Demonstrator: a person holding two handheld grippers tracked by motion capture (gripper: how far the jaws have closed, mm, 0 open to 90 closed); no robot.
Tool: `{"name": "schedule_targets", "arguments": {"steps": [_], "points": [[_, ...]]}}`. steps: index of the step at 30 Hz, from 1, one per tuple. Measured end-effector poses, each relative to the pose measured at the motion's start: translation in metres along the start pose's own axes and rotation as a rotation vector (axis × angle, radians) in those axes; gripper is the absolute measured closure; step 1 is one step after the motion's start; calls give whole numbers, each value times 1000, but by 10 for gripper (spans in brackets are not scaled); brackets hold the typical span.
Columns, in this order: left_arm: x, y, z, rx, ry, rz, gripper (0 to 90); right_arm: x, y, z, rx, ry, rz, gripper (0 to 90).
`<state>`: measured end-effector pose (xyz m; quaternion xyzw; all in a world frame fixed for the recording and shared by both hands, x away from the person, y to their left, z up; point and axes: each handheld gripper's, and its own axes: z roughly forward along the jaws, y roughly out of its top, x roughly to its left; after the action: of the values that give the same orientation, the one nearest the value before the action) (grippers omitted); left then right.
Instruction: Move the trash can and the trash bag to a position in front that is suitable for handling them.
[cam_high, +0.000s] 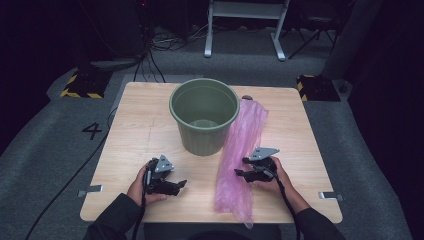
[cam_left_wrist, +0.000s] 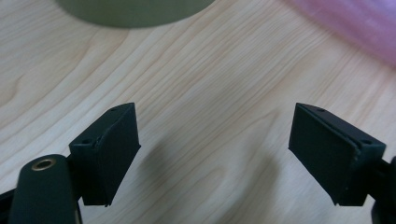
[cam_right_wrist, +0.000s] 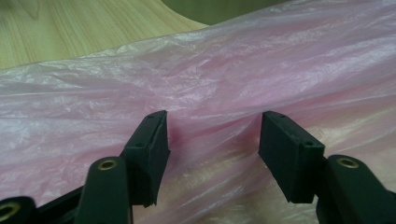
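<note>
A green plastic bucket (cam_high: 202, 137) stands upright on the far middle of the wooden table (cam_high: 140, 125). A long pink plastic bag (cam_high: 243, 135) lies flat to its right, reaching the near edge. My left gripper (cam_high: 183, 184) rests low over bare wood in front of the bucket, jaws open with nothing between them (cam_left_wrist: 215, 140). The bucket's base (cam_left_wrist: 135, 11) and a corner of the bag (cam_left_wrist: 355, 23) lie beyond it. My right gripper (cam_high: 240, 166) points left onto the bag's middle. Its jaws (cam_right_wrist: 212, 140) stand open, with wrinkled pink film (cam_right_wrist: 233, 70) bunched between the pads.
The table's near edge carries two metal brackets (cam_high: 91, 190) (cam_high: 330, 196). Grey carpet surrounds the table, with cables (cam_high: 65, 185) at the left, yellow-black striped blocks (cam_high: 82, 85) behind, and a white frame (cam_high: 245, 25) farther back. The bucket's rim (cam_right_wrist: 219, 9) lies past the bag.
</note>
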<state>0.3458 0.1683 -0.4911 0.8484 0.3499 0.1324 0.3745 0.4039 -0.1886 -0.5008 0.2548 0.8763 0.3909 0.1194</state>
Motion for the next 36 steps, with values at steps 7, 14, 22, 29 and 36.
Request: {"name": "schedule_targets", "arguments": {"steps": [7, 14, 22, 29, 36], "points": [[-27, 21, 11, -6, -29, 71, 163, 2, 2, 2, 1, -5, 6, 407], [-16, 30, 15, -22, 32, 96, 160, 3, 0, 0, -1, -10, 15, 402], [34, 36, 12, -82, 43, 3, 158, 2, -1, -1, -1, -15, 17, 381], [45, 42, 21, -60, 52, 11, 160, 0, 0, -4, 0, 2, 25, 263], [57, 49, 19, -108, 47, -4, 159, -3, 3, -17, -53, 2, 21, 240]]}}
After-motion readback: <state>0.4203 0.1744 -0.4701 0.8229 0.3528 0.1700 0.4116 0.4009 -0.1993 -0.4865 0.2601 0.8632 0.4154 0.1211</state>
